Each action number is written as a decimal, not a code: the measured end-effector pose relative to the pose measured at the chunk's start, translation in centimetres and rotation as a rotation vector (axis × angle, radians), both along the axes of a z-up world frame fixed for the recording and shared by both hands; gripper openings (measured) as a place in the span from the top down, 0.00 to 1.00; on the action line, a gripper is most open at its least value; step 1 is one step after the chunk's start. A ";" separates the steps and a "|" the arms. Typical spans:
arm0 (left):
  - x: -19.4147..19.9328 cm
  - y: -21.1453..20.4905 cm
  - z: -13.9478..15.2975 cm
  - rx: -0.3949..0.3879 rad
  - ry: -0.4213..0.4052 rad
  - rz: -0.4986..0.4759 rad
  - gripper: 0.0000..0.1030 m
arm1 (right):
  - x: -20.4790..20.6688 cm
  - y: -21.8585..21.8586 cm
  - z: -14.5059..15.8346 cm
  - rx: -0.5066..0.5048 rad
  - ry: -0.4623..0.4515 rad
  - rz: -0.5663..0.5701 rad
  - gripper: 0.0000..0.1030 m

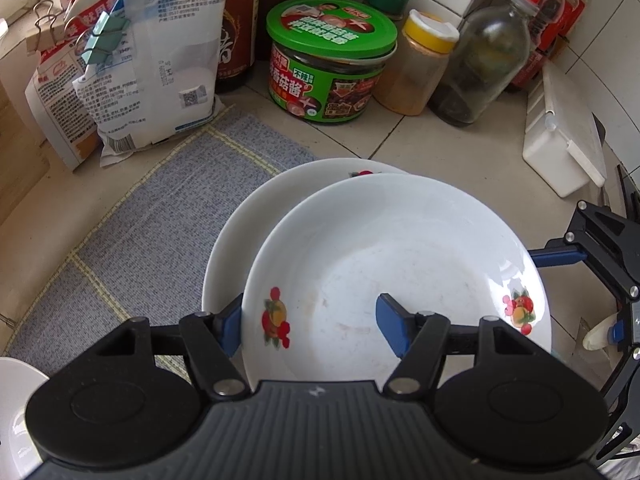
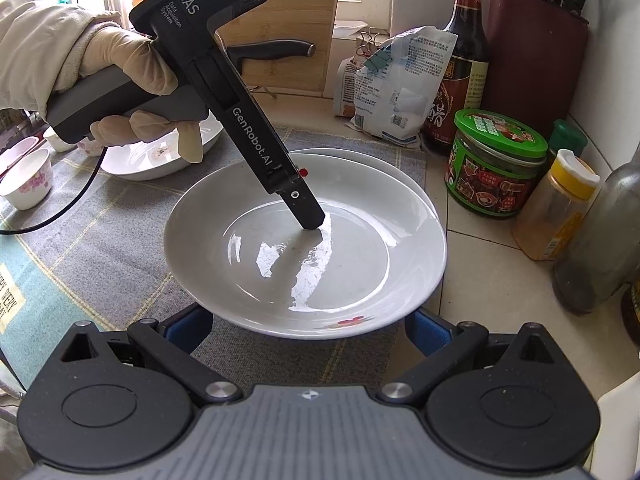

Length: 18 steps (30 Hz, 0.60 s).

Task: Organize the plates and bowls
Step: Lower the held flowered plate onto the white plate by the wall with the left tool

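A white plate with fruit decals (image 1: 400, 264) lies stacked on a second white plate (image 1: 256, 216), offset to the right. My left gripper (image 1: 312, 324) straddles the top plate's near rim, one blue finger outside the rim, one inside; the jaws are wide apart and not pinching. In the right wrist view the top plate (image 2: 312, 248) sits on the lower one (image 2: 384, 164), and the left gripper's finger rests in its well. My right gripper (image 2: 308, 330) is open, its blue fingers under and either side of the plate's near rim.
Jars and bottles stand behind the plates: a green-lidded jar (image 1: 328, 68), a yellow-capped spice jar (image 1: 420, 64), a glass bottle (image 1: 480, 64). Bags (image 1: 152, 60) stand at the left on a grey mat (image 1: 160, 216). An oval dish (image 2: 160, 152) and small cups (image 2: 28, 176) are at far left.
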<state>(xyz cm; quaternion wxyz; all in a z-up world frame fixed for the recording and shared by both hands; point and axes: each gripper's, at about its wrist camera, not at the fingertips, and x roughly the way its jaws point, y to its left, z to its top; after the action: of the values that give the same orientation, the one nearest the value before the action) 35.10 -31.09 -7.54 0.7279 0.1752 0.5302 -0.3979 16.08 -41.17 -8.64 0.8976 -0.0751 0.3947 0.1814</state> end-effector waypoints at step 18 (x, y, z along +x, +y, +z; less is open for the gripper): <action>0.1 -1.8 0.3 0.049 -0.010 -0.026 0.25 | 0.1 -0.2 -0.1 0.020 0.004 -0.005 0.00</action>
<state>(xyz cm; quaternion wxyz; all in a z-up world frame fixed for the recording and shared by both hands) 35.22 -32.85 -7.26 0.7209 0.2018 0.5339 -0.3932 16.19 -41.37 -8.70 0.8979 -0.0648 0.3949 0.1833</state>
